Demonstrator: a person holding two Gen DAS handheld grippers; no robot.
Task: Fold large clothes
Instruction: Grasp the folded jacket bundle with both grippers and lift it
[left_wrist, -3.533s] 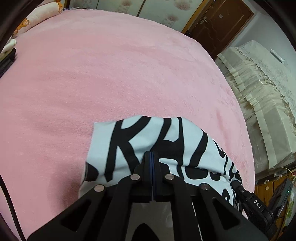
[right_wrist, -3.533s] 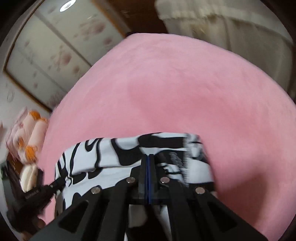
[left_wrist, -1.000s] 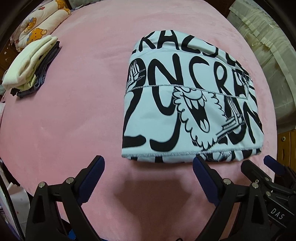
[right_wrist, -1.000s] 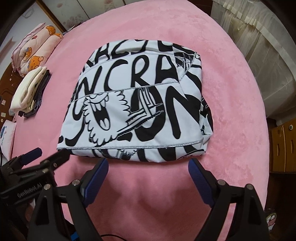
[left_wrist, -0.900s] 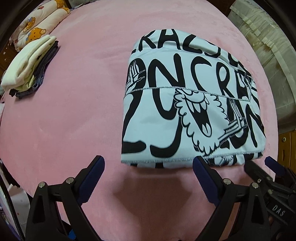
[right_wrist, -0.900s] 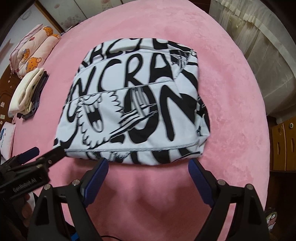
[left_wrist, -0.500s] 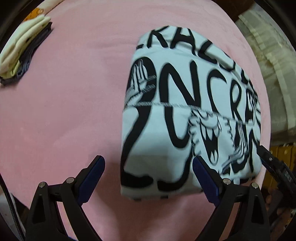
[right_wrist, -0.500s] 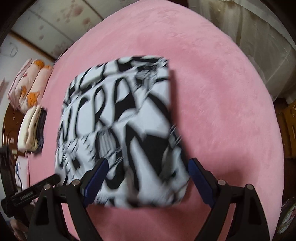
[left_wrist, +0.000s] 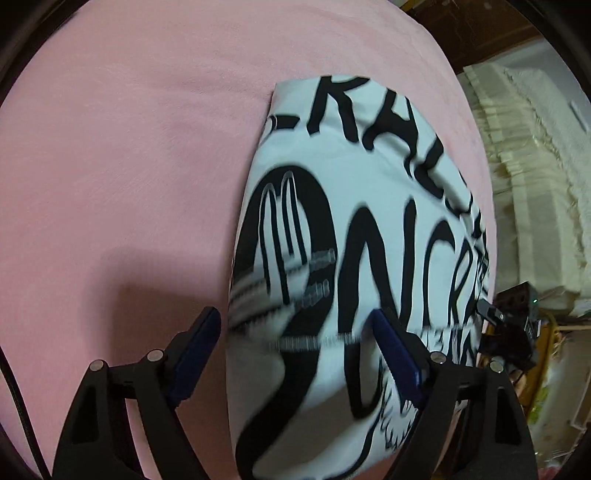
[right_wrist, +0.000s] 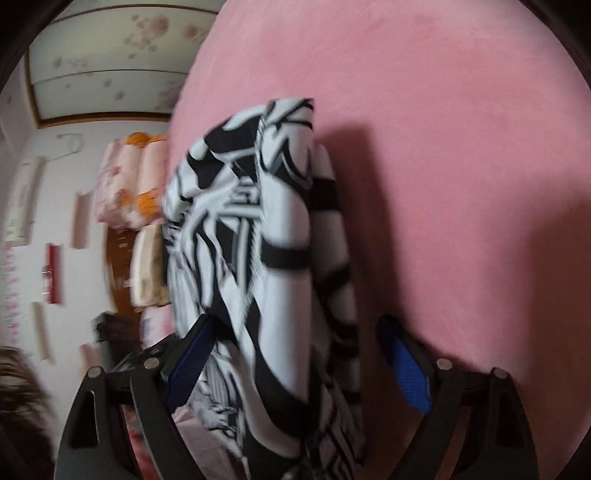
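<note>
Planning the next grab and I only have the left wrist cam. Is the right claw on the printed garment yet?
Observer: No. The right claw is open and straddles the folded garment's side edge, pads not pressing.
Operator: What's that edge like?
Observer: Several stacked layers show edge-on between the fingers. Blur hides finer detail.
Operator: Anything past it?
Observer: A cream folded pile and bear-print bedding show beyond it, on the view's left.
</note>
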